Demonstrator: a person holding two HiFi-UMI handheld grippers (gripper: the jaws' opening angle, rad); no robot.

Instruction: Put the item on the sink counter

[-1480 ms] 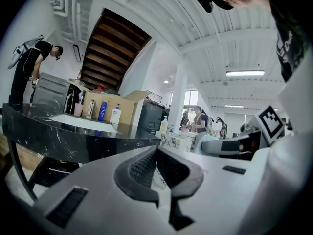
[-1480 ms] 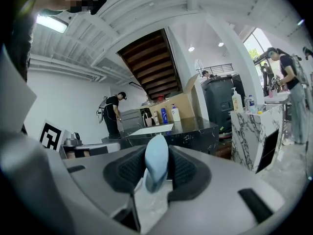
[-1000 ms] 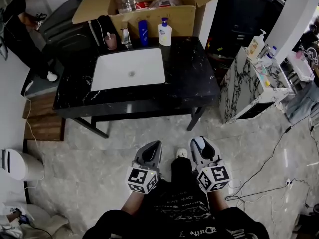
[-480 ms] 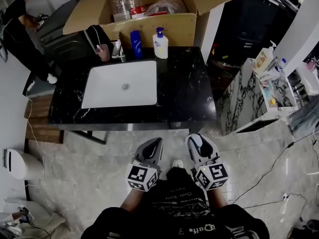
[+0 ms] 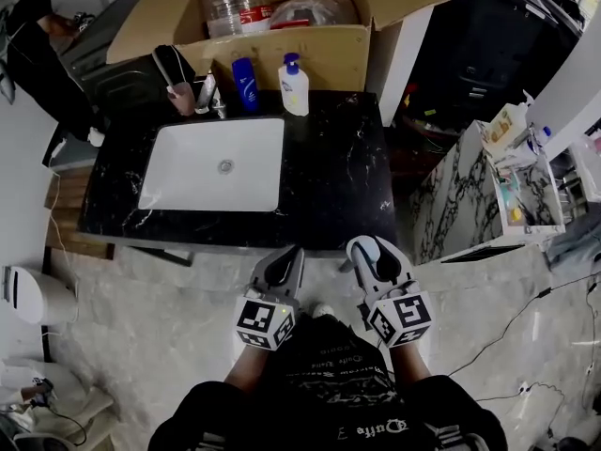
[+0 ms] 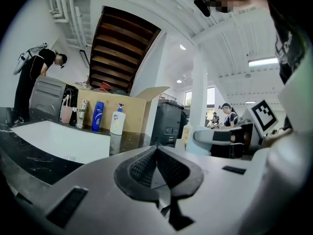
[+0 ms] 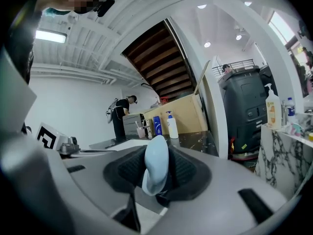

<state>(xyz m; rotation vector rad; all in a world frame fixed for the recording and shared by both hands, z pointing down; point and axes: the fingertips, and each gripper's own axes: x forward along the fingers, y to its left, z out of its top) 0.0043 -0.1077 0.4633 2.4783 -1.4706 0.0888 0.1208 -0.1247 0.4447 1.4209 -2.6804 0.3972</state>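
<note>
The black marble counter [image 5: 343, 172] fills the middle of the head view, at 12 o'clock from both grippers. A big open cardboard box [image 5: 315, 50] stands along the counter's 12 o'clock edge. The white sink basin [image 5: 214, 178] is set into the counter's 9 o'clock half, and the 3 o'clock half is bare stone. A marble-patterned side cabinet [image 5: 451, 205] stands well apart at 3 o'clock. The left gripper [image 5: 282, 269] and the right gripper [image 5: 368, 252] hover side by side over the floor, just short of the counter's 6 o'clock edge. The left fingers [image 6: 142, 168] are pressed together with nothing between them. The right fingers [image 7: 183, 173] stand narrowly apart, clamped on a pale blue rounded item [image 7: 155, 170] that sticks up past their tips. The item is above the floor and not over the counter. At 12 o'clock of the basin, a white pump bottle [image 5: 293, 87], a blue bottle [image 5: 245, 85] and a pink cup [image 5: 180, 97] line up in front of the box.
</note>
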